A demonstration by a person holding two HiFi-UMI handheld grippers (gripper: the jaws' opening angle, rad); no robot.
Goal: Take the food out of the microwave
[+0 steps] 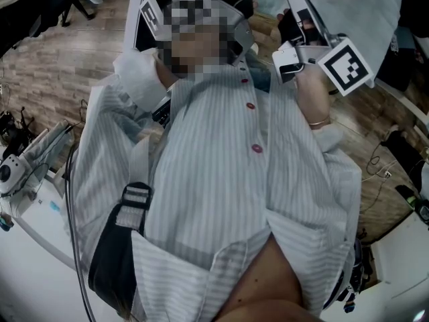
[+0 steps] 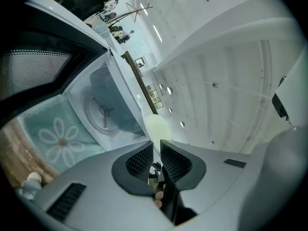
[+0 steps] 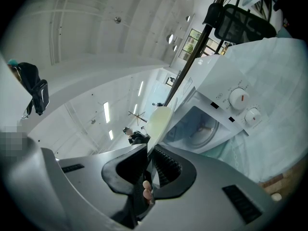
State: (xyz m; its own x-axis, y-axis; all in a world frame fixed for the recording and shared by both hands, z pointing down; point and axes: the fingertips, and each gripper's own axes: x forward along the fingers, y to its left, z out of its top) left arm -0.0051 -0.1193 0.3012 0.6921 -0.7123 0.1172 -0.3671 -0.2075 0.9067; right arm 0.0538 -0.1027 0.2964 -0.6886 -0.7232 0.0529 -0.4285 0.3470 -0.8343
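Note:
A white microwave (image 2: 120,93) stands open, its dark door (image 2: 33,71) swung aside; its cavity shows only the glass turntable (image 2: 103,110). The same oven (image 3: 202,126) appears in the right gripper view with two knobs (image 3: 239,99). A thin pale plate (image 2: 156,125) is seen edge-on, outside the oven, running into my left gripper (image 2: 156,148), which is shut on its rim. The plate's other rim (image 3: 159,119) sits in my right gripper (image 3: 150,150), also shut on it. In the head view both grippers, left (image 1: 175,9) and right (image 1: 305,45), are raised at chest height; the plate is hidden there.
The microwave rests on a pale green cloth with a daisy print (image 2: 60,138). The head view looks down the person's striped shirt (image 1: 228,173) to a wood floor (image 1: 60,66), a white desk (image 1: 33,200) at left and cables (image 1: 379,166) at right.

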